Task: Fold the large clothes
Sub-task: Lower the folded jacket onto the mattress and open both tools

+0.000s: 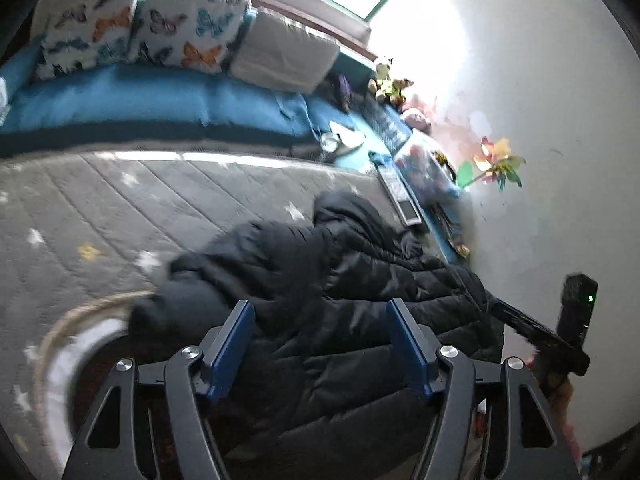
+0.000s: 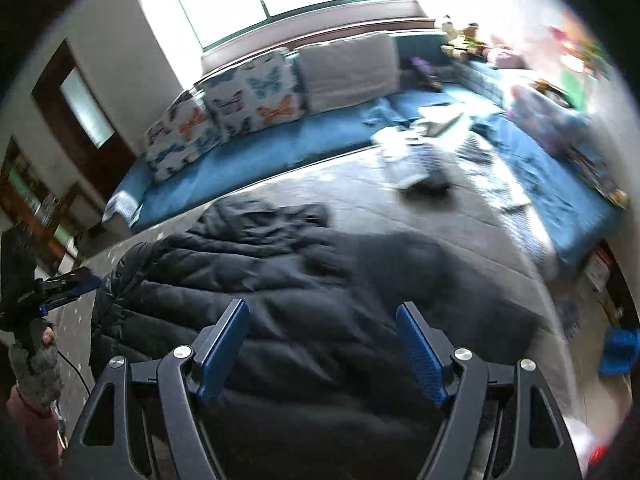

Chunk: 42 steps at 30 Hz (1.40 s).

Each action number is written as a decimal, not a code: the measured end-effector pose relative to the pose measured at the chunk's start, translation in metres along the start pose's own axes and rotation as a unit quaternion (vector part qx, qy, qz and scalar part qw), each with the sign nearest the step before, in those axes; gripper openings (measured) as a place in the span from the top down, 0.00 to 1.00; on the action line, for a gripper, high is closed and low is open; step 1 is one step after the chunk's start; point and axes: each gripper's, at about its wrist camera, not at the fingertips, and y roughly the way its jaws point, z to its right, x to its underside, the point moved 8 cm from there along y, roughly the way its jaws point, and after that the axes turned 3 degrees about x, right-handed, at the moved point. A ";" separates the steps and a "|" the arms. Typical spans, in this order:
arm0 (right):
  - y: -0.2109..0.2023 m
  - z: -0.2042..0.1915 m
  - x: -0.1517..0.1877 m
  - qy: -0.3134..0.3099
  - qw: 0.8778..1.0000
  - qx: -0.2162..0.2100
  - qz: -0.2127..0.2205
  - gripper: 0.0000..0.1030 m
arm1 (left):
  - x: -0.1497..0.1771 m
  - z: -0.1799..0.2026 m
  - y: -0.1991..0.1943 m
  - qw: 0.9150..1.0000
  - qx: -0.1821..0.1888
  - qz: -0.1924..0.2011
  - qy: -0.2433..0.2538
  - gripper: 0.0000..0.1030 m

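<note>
Jacket: one black quilted puffer jacket (image 1: 320,280), puffy and stitched in bands, lies crumpled on the grey mat (image 1: 120,208).
Mat: grey quilted fabric with pale stars, diagonal stitching.
Left gripper (image 1: 320,344): blue-padded fingers stand apart above the jacket, nothing clamped.
Right gripper (image 2: 324,348): fingers likewise apart over the jacket, gripping nothing.
Hand: a grey knit fingerless glove (image 2: 34,364) holds the left tool's handle.
Sofa: blue cushioned bench (image 2: 248,152) runs behind the mat.
Pillows: two butterfly-print (image 2: 256,92), one plain white (image 2: 348,68).
Clutter: remote (image 1: 400,196), soft toys (image 1: 388,80), paper pinwheel (image 1: 496,164) on the wall side.
</note>
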 end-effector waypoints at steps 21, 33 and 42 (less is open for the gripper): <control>-0.029 -0.030 0.047 -0.086 0.993 0.080 -0.032 0.28 | 0.045 0.013 -0.004 0.996 -0.067 0.005 0.049 0.29; -0.038 -0.046 0.125 -0.094 0.986 0.128 -0.057 0.27 | 0.162 0.028 -0.051 0.986 -0.125 -0.007 0.110 0.29; -0.098 -0.086 0.162 -0.124 0.981 0.145 0.025 0.25 | 0.217 0.051 -0.114 0.971 -0.165 0.056 0.166 0.25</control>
